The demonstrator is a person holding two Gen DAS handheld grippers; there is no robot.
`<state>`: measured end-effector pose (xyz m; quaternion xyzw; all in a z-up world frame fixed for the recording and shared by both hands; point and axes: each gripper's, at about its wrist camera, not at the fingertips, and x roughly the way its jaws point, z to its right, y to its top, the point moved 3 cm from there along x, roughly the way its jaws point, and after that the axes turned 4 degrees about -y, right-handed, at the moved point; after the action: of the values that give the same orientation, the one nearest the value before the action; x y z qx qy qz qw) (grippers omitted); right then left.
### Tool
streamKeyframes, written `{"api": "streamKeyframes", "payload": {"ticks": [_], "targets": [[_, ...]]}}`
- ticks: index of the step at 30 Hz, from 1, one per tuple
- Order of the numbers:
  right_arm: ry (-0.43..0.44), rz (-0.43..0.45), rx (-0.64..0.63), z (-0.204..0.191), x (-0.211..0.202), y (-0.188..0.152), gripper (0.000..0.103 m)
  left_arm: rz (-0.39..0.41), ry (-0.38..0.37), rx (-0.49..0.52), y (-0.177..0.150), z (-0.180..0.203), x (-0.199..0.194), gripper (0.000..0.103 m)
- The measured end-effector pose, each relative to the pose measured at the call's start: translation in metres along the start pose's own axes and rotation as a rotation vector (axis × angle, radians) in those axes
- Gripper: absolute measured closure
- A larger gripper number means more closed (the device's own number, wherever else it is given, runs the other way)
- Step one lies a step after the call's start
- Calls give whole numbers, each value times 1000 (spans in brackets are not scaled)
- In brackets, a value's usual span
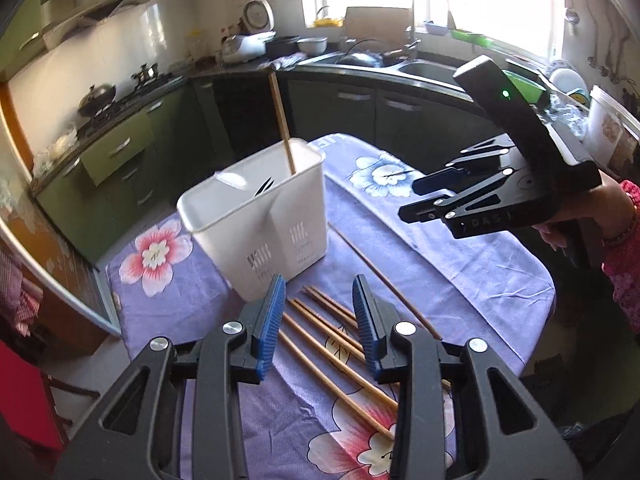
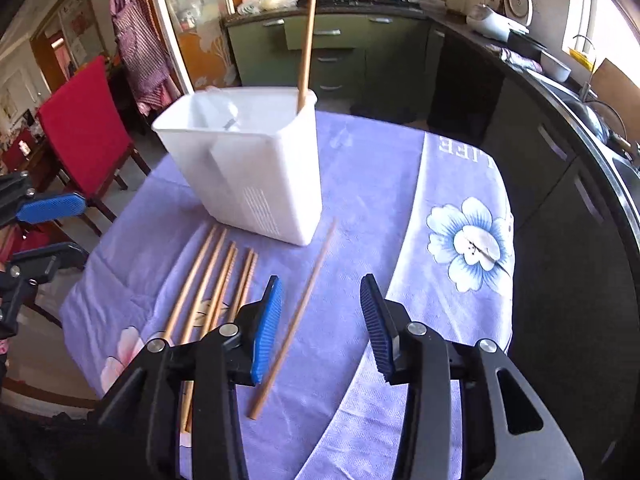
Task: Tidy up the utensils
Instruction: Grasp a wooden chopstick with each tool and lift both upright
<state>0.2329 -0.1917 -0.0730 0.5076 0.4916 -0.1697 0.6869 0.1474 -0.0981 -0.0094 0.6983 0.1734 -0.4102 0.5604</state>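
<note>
The left gripper (image 1: pixel 319 320) is hanging just above a bunch of wooden chopsticks (image 1: pixel 336 344) lying on the surface (image 1: pixel 460 280), which is wearing a purple flowery cloth. Its blue pads are standing apart, and nothing is squeezed between them — the chopsticks are lying lower down, under the gap. Just past its tips a white utensil holder (image 1: pixel 260 216) is sitting, with one chopstick (image 1: pixel 282 120) standing up inside, at the far corner.

The right gripper (image 2: pixel 320 320) is also standing apart and holding nothing. Right under it, near its left pad, a single chopstick (image 2: pixel 296 320) is lying alone on the cloth. The bunch is lying off to this gripper's left side, and the white holder is straight ahead of it.

From the left gripper's side, the right gripper is floating up high on the right — a hand (image 1: pixel 576 224) in a pink patterned sleeve (image 1: pixel 624 264) is holding it.
</note>
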Motion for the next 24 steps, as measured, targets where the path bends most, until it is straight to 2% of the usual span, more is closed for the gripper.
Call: {"api": "streamKeyframes", "payload": {"ticks": [3,4,9,11,17,24], "targets": [[-32,-71,20,3,35,-3,63,-115,35,-164,-14,-23,23,69],[-40,-85,21,3,46,-4,68,-145,49,-208,-19,-30,30,69],[-41,-117,35,-5,86,-1,72,-211,114,-336,-44,-50,60,69],[-42,-117,50,-9,98,0,79,-225,130,-392,-52,-55,72,69],[-64,-110,68,-22,118,0,80,-273,145,-490,-67,-62,106,69],[-65,-102,74,-29,120,-1,80,-311,165,-526,-73,-69,127,69]]}}
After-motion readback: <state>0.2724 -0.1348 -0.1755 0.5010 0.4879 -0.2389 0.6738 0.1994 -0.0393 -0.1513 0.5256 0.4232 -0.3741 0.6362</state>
